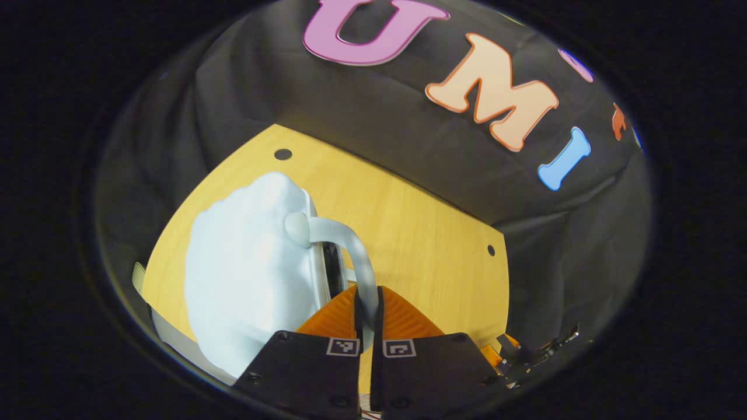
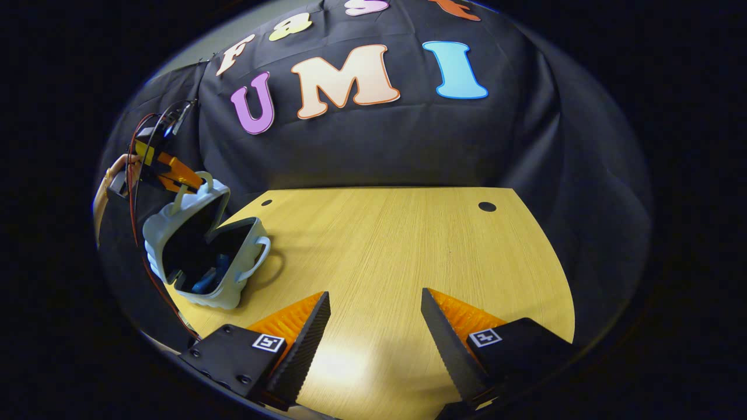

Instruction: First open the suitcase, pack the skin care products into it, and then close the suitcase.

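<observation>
Item: suitcase [image 2: 204,251], small, pale hard shell with moulded ridges, standing part open at the left edge of the table [image 2: 408,251], near its front left corner. Two halves gape; the dark inside shows something blue low down (too small to identify, possibly a skin care product).

Fittings: one curved handle [image 1: 350,251] on the raised half, a second handle [image 2: 259,256] on the lower half, facing the middle of the table.

Left gripper [image 1: 367,318]: fingers closed nearly together, both pressing on the raised half's handle, seen close in the left gripper view and far off at the case's top in the right gripper view.

Right gripper [image 2: 373,326]: fingers spread wide, holding nothing, above bare table near the front edge, well apart from the case.

Handling, as judged: shell looks stiff and light, likely smooth and slippery on its faces, so the handles are the sound places to take hold. The case may slide or tip on the table when its lid is swung; a steadying touch on the lower half would help.

Task state, as judged: case open, closing not yet done.
</observation>
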A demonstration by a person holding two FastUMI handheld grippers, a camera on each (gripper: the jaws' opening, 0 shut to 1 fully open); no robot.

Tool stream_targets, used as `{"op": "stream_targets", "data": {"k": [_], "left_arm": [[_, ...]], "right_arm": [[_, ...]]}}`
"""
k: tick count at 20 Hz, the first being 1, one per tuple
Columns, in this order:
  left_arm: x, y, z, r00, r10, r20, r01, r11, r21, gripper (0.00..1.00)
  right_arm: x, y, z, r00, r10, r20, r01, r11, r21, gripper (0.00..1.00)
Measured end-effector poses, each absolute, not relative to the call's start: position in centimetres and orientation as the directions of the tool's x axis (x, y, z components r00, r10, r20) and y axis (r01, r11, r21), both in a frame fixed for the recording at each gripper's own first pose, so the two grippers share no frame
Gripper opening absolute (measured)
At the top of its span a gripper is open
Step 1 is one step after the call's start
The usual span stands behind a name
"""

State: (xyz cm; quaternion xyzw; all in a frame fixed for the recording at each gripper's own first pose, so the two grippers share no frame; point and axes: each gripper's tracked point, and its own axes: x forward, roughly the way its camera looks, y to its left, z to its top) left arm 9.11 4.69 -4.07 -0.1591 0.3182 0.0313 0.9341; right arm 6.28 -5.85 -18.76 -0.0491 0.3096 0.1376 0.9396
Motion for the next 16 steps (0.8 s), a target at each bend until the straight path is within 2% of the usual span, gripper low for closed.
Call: {"op": "stream_targets", "data": {"k": [4,6,7,9,10,13,15,16], "left_arm": [[11.2,2.6,-7.7,0.746,-0.031,-0.665,-0.156,0.963,-0.220,0.00],[12.1,1.9,-9.3,0.725,-0.024,-0.688,-0.156,0.968,-0.198,0.00],[12.2,1.8,-9.9,0.716,-0.023,-0.698,-0.157,0.969,-0.192,0.00],[12.2,1.9,-11.2,0.696,-0.019,-0.717,-0.156,0.972,-0.177,0.00],[12.3,1.8,-11.9,0.687,-0.014,-0.726,-0.155,0.974,-0.166,0.00],[12.6,1.5,-13.6,0.662,0.007,-0.750,-0.153,0.980,-0.127,0.00],[12.7,1.4,-14.2,0.652,0.018,-0.758,-0.154,0.982,-0.109,0.04],[12.8,1.2,-14.5,0.647,0.016,-0.762,-0.161,0.980,-0.116,0.06]], "right_arm": [[6.3,-6.6,-18.2,0.778,0.225,-0.586,-0.277,0.961,0.001,0.98],[6.2,-7.1,-18.1,0.780,0.222,-0.585,-0.276,0.961,-0.003,0.94],[6.1,-7.4,-18.1,0.781,0.216,-0.586,-0.275,0.961,-0.012,0.98],[5.8,-8.1,-18.0,0.784,0.206,-0.586,-0.272,0.962,-0.026,0.98],[5.7,-8.4,-17.9,0.785,0.203,-0.586,-0.268,0.963,-0.026,0.94],[5.3,-9.0,-18.1,0.786,0.194,-0.587,-0.264,0.964,-0.034,0.94],[5.2,-9.2,-18.1,0.785,0.191,-0.589,-0.265,0.963,-0.040,0.98],[5.2,-9.2,-17.9,0.786,0.192,-0.588,-0.265,0.964,-0.040,0.94]]}}
